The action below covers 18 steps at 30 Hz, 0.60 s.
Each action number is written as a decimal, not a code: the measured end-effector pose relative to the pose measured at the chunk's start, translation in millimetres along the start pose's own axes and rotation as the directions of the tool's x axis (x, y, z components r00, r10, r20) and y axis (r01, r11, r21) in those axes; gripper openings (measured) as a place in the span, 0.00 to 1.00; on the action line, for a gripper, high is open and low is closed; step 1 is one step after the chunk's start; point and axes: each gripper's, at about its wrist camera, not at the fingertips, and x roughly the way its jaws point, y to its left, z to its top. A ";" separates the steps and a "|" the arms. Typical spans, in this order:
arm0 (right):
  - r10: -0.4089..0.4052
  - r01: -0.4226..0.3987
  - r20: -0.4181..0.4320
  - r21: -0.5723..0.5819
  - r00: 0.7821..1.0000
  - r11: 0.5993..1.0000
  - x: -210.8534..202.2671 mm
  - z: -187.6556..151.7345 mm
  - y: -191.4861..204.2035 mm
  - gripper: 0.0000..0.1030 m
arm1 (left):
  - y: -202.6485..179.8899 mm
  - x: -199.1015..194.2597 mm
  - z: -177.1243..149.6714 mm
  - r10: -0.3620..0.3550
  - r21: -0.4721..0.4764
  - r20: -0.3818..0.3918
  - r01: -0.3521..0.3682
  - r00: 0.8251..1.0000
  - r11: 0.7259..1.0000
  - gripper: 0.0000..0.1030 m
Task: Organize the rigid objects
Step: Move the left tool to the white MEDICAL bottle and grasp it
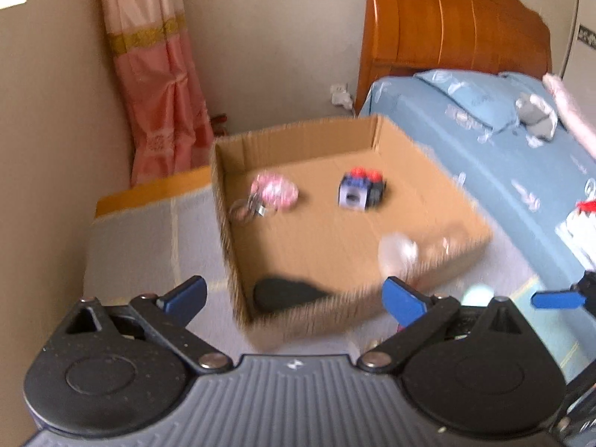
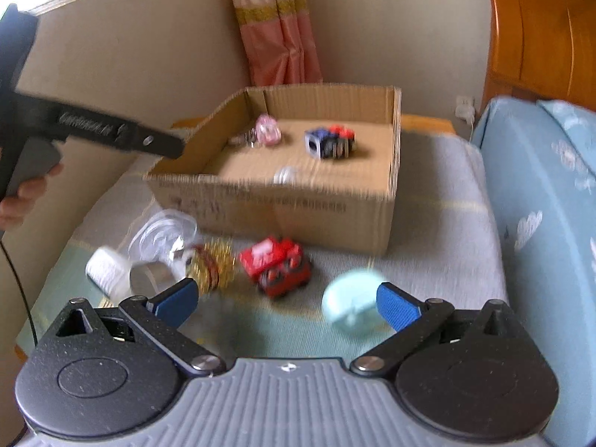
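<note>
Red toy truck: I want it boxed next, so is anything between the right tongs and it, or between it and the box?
Nothing visible blocks the open right tongs from the red truck. Between truck and box stands only the box's near wall, to be lifted over.

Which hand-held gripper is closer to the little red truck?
Right. The right hand-held gripper hovers open just in front of the red truck; the left hand-held gripper, also open, is over the cardboard box's near corner.

Open-topped box (image 2: 275, 205); toys (image 2: 277, 266) crowding its front.
</note>
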 end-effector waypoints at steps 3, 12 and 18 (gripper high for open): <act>-0.030 0.030 0.006 -0.008 1.000 1.000 -5.4 -15.3 5.8 1.00 | -1.4 -1.4 -20.4 0.052 0.012 -0.016 -0.052 0.998 0.999 0.97; -0.105 0.106 0.038 -0.014 0.994 0.994 -18.8 -46.8 22.1 1.00 | 10.1 1.9 -61.1 0.077 -0.075 -0.034 -0.079 0.996 0.994 0.97; -0.072 0.071 0.037 0.021 0.997 0.997 -21.6 -58.6 27.4 1.00 | 9.2 -5.7 -81.0 0.108 -0.067 -0.023 -0.110 0.994 0.992 0.97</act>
